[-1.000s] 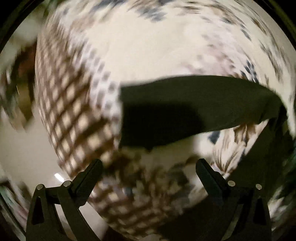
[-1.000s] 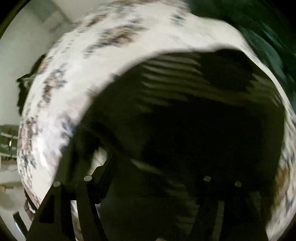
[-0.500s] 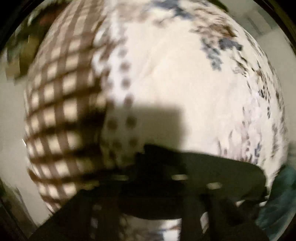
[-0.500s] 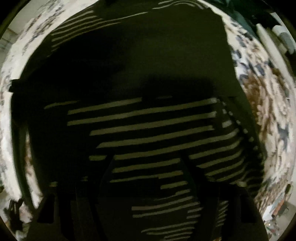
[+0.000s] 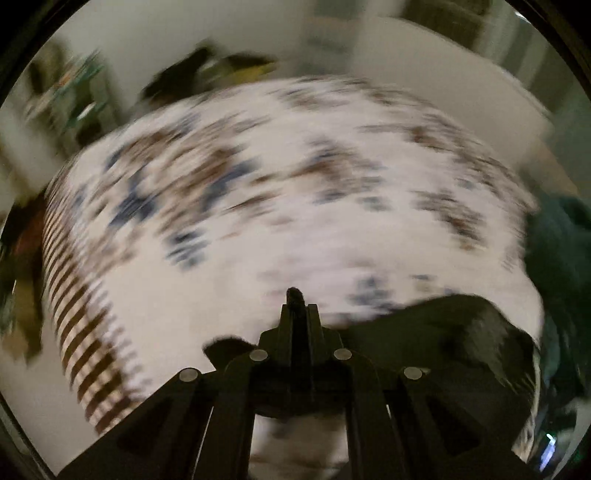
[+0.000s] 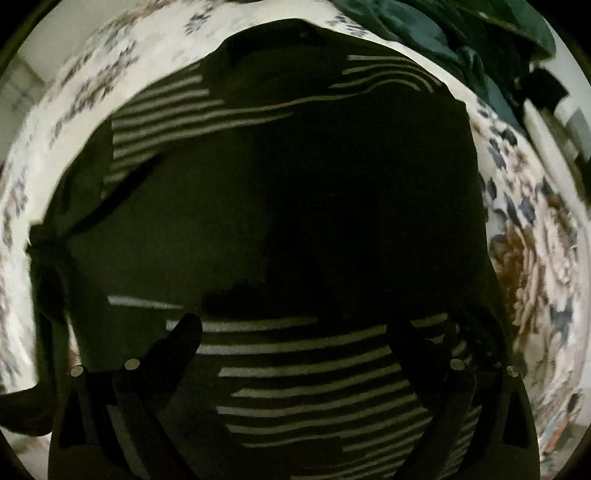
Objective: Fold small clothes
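left gripper (image 5: pixel 295 306) clenched on a corner of the dark striped garment (image 6: pixel 295 221), lower centre of frame – right gripper (image 6: pixel 295 332) jaws just opened wide, holding nothing, garment spread on the patterned bedspread (image 5: pixel 258 206) below. risk – thin pinch slips, fold collapses.

Bed w/ patterned cover (image 6: pixel 535 266)

White cover, blue-brown floral print, brown check border at 8 o'clock in left view. Dark striped garment (image 6: pixel 295 229) lies spread on it, centre of right view; dark green cloth pile (image 6: pixel 443 33) at 1 o'clock.
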Action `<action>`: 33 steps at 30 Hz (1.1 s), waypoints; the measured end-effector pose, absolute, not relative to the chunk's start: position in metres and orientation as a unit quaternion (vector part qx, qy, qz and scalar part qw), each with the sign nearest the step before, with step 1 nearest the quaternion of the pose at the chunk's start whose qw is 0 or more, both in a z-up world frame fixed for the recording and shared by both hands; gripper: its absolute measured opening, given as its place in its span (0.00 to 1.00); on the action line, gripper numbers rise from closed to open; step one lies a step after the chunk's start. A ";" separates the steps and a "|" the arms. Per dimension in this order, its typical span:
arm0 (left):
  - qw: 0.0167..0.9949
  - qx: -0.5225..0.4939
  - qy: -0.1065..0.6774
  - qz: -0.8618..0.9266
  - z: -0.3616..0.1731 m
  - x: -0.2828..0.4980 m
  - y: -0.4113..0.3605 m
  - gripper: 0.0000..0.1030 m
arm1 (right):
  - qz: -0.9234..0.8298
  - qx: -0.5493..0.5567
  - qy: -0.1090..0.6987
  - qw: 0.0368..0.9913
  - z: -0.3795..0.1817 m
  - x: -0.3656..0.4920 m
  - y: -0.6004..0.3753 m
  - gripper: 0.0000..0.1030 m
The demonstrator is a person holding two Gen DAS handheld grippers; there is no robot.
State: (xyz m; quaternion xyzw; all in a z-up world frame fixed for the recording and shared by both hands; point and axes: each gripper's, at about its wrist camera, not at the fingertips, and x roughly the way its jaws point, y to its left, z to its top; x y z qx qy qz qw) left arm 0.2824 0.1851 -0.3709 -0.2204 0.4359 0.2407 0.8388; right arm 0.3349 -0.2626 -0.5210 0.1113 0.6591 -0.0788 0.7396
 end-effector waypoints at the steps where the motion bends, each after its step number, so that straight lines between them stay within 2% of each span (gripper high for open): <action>1: 0.856 -0.200 0.430 0.205 -0.357 0.302 0.146 0.04 | -0.077 0.123 0.660 0.737 -0.518 0.336 -0.270 0.98; 6: 0.882 -0.175 0.436 0.042 -0.342 0.370 -0.032 0.04 | -0.085 0.166 0.666 0.722 -0.516 0.317 -0.348 0.98; 10: 0.855 -0.157 0.491 -0.062 -0.384 0.405 -0.170 0.04 | -0.109 0.170 0.675 0.709 -0.519 0.301 -0.419 0.98; 14: 0.802 -0.149 0.567 -0.113 -0.440 0.418 -0.246 0.07 | -0.128 0.186 0.680 0.697 -0.525 0.291 -0.486 0.98; 15: 0.791 -0.149 0.579 -0.128 -0.447 0.418 -0.255 0.15 | -0.129 0.192 0.680 0.696 -0.525 0.290 -0.500 0.98; 16: 0.783 -0.141 0.589 -0.145 -0.453 0.415 -0.263 0.34 | -0.124 0.203 0.678 0.695 -0.526 0.290 -0.515 0.98; 17: 0.781 -0.135 0.590 -0.153 -0.451 0.408 -0.270 0.47 | -0.116 0.212 0.676 0.695 -0.526 0.290 -0.527 0.98; 18: 0.780 -0.132 0.589 -0.163 -0.449 0.403 -0.270 0.77 | -0.109 0.220 0.674 0.697 -0.525 0.291 -0.539 0.98; 19: 0.783 -0.127 0.586 -0.166 -0.444 0.393 -0.261 0.90 | -0.101 0.224 0.673 0.697 -0.524 0.293 -0.546 0.98; 24: 0.820 -0.070 0.567 -0.038 -0.429 0.358 -0.178 0.90 | -0.043 0.239 0.661 0.710 -0.504 0.305 -0.552 0.98; 28: 0.812 -0.017 0.561 0.160 -0.445 0.340 -0.053 0.90 | 0.045 0.203 0.652 0.729 -0.472 0.345 -0.492 0.98; 33: 0.766 -0.088 0.574 0.275 -0.466 0.314 0.061 0.90 | 0.161 0.074 0.652 0.737 -0.473 0.409 -0.371 0.98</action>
